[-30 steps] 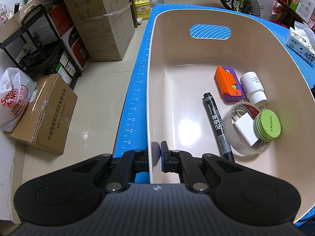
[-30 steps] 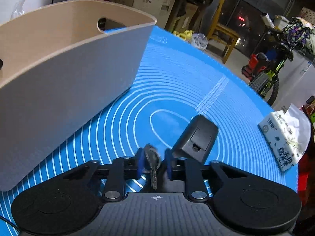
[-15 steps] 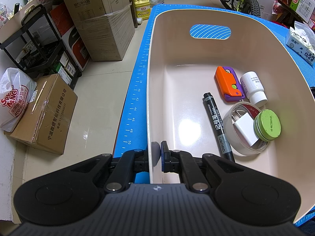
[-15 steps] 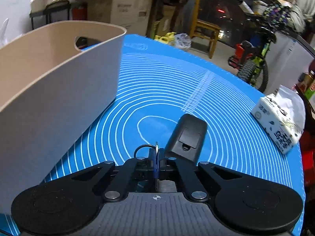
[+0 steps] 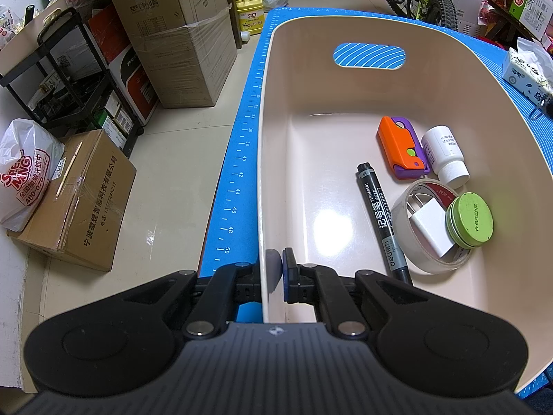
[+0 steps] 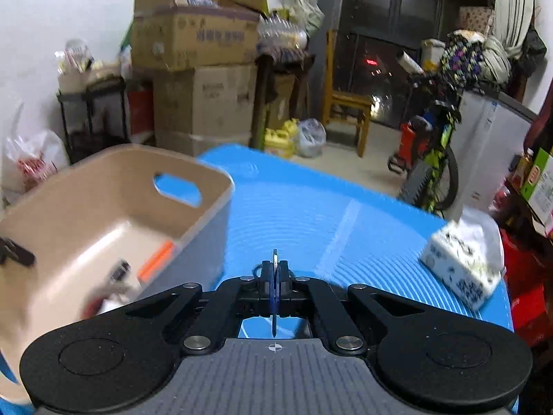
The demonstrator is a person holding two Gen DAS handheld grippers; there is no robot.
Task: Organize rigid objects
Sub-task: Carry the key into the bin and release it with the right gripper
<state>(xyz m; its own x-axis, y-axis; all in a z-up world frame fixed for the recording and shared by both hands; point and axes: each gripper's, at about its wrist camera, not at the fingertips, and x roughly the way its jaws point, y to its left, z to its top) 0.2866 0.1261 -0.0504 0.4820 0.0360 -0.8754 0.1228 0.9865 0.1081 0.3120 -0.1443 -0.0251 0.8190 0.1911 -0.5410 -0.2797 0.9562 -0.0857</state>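
Note:
My left gripper (image 5: 274, 269) is shut on the near wall of the beige bin (image 5: 262, 173), one pad outside and one inside. Inside the bin lie an orange and purple toy (image 5: 401, 145), a white bottle (image 5: 444, 154), a black marker (image 5: 378, 214), a tape roll (image 5: 404, 228) with a white charger (image 5: 430, 226) in it, and a green tin (image 5: 470, 218). My right gripper (image 6: 274, 276) is shut on a thin metal key (image 6: 274, 259), held edge-on above the blue mat (image 6: 311, 214), to the right of the bin (image 6: 207, 173). This view is motion-blurred.
A tissue pack (image 6: 463, 259) lies on the mat's right side. Past the mat's far edge are cardboard boxes (image 6: 204, 103), a wooden chair (image 6: 345, 103) and a bicycle (image 6: 432, 159). Left of the table, boxes (image 5: 79, 200) and a black rack (image 5: 69, 79) stand on the floor.
The right gripper closed on the key and rose; it now looks over the bin's rim. The black object beside the key has left its view. The left gripper has not moved.

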